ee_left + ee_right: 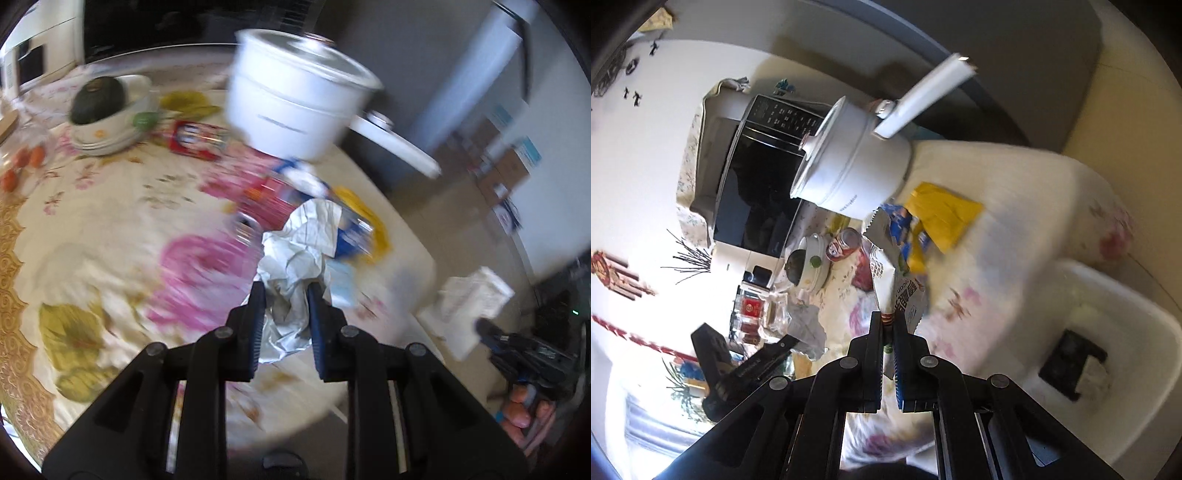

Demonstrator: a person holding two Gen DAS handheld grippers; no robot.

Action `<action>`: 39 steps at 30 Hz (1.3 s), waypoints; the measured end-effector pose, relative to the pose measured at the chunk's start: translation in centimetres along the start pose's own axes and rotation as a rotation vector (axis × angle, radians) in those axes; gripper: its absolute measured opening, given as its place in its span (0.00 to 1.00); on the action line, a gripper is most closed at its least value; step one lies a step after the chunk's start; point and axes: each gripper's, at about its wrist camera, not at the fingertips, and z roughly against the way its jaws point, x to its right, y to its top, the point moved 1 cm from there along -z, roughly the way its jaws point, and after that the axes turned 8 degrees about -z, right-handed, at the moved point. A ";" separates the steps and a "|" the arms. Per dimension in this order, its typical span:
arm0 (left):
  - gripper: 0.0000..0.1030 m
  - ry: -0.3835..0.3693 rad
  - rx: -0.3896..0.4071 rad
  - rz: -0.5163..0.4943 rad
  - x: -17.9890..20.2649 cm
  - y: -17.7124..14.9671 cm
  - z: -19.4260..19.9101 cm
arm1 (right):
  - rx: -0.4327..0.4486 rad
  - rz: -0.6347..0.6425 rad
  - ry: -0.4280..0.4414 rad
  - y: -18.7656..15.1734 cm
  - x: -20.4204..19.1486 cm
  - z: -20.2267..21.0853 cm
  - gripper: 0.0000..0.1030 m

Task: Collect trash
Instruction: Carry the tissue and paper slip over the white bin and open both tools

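We carry trash above floral tabletop (92, 229): left tool (285, 291) grasping crumpled paper (295, 254), right tool (887, 325) clenched on snack wrapper (894, 280), both near white pot (295, 107). Next: find bin, likely white tub (1126, 332).

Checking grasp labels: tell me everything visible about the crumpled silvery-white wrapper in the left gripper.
The crumpled silvery-white wrapper looks like thin foil or foil-lined paper, creased all over, white on its upper folds and shinier grey lower down. It is pinched between the blue-padded fingers of the left gripper, bunched upright and reaching past the fingertips. Behind it is the floral tablecloth with other blurred packets. Whether its lower edge touches the cloth cannot be told.
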 end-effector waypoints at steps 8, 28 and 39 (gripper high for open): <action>0.24 -0.135 -0.145 -0.202 10.2 -4.7 -3.2 | 0.002 -0.114 -0.092 -2.9 6.6 2.3 0.05; 0.62 -0.087 -0.424 -0.404 20.4 -9.9 -14.0 | 0.029 -0.133 -0.509 -4.3 13.0 2.9 0.10; 0.67 -0.055 -0.333 -0.320 16.5 -7.5 -10.0 | 0.044 -0.150 -0.523 -3.7 13.6 3.2 0.44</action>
